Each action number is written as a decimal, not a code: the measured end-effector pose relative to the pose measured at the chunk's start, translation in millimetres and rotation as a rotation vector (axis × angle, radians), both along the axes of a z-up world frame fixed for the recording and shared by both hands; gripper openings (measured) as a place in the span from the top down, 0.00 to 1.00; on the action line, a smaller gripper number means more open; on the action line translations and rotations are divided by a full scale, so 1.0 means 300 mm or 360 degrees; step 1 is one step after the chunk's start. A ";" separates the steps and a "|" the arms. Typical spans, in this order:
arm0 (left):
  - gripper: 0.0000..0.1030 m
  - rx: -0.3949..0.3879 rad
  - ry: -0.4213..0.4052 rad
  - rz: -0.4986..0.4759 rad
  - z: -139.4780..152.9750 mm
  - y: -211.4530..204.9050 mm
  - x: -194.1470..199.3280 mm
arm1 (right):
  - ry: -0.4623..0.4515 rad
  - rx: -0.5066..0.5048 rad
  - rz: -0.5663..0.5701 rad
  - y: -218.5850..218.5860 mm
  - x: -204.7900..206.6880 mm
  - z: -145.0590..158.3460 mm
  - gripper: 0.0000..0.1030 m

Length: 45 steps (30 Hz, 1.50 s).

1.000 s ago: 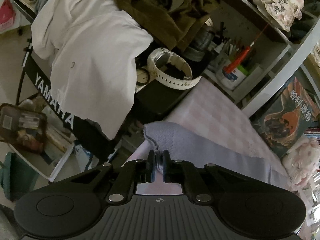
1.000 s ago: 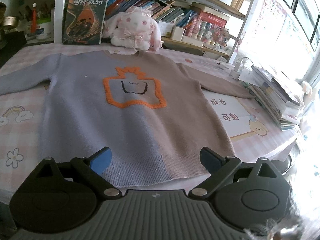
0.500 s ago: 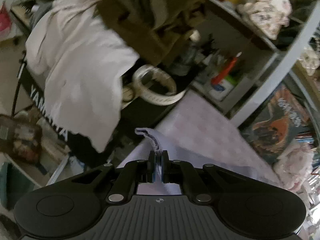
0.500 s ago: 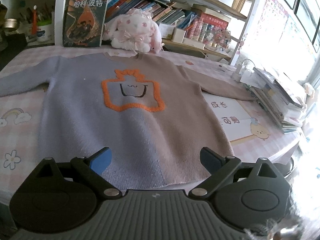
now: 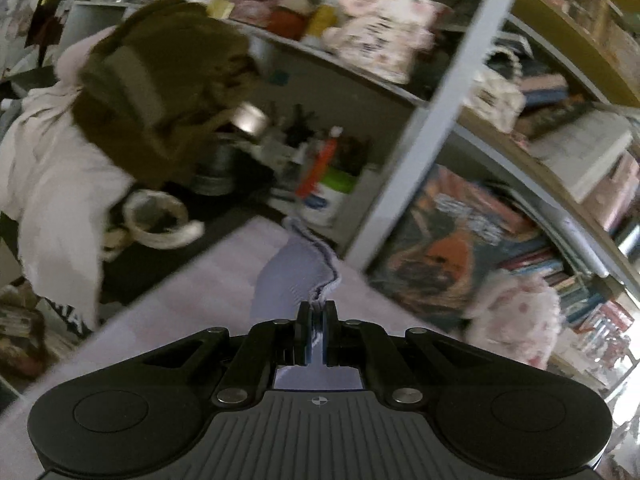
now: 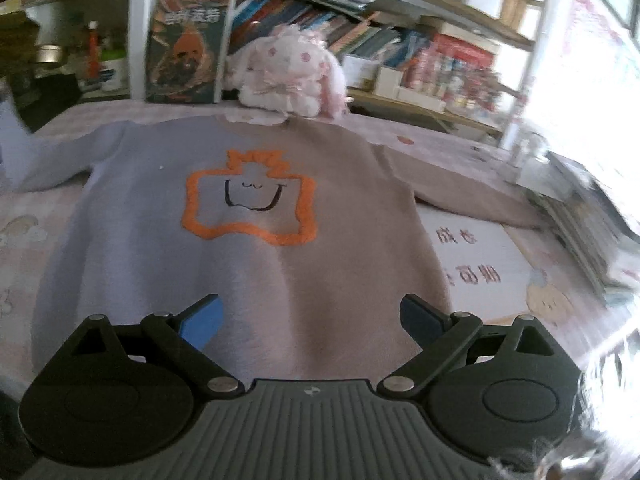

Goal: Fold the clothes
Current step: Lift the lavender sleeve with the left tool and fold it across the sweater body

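Note:
A two-tone sweater (image 6: 256, 248), lavender on the left and tan on the right with an orange outline on the chest, lies flat on the pink checked table (image 6: 24, 216). My right gripper (image 6: 310, 320) is open and empty, just above the hem. My left gripper (image 5: 316, 316) is shut on the cuff of the lavender left sleeve (image 5: 288, 268), which is lifted off the table and stands up in front of the jaws. The tan right sleeve (image 6: 460, 196) lies stretched out to the right.
A white plush rabbit (image 6: 288, 76) and a standing book (image 6: 184, 48) are at the table's back edge under the shelves. A stack of books (image 6: 580, 220) and a printed card (image 6: 472, 256) lie at the right. Piled clothes (image 5: 120, 120) sit left of the table.
My left gripper has lifted the sleeve cuff and swung right, toward the bookshelf. My right gripper has moved forward over the sweater's hem and stays open.

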<state>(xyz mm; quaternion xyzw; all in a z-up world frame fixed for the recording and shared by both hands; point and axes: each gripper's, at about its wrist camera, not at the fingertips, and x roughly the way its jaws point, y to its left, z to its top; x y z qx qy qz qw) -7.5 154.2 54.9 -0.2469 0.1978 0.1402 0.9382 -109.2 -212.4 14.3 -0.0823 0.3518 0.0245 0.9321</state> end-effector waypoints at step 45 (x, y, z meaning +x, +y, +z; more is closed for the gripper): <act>0.97 0.0414 0.0234 -0.0621 -0.144 -1.144 0.417 | 0.0198 0.0204 0.0161 -0.640 0.220 -0.076 0.07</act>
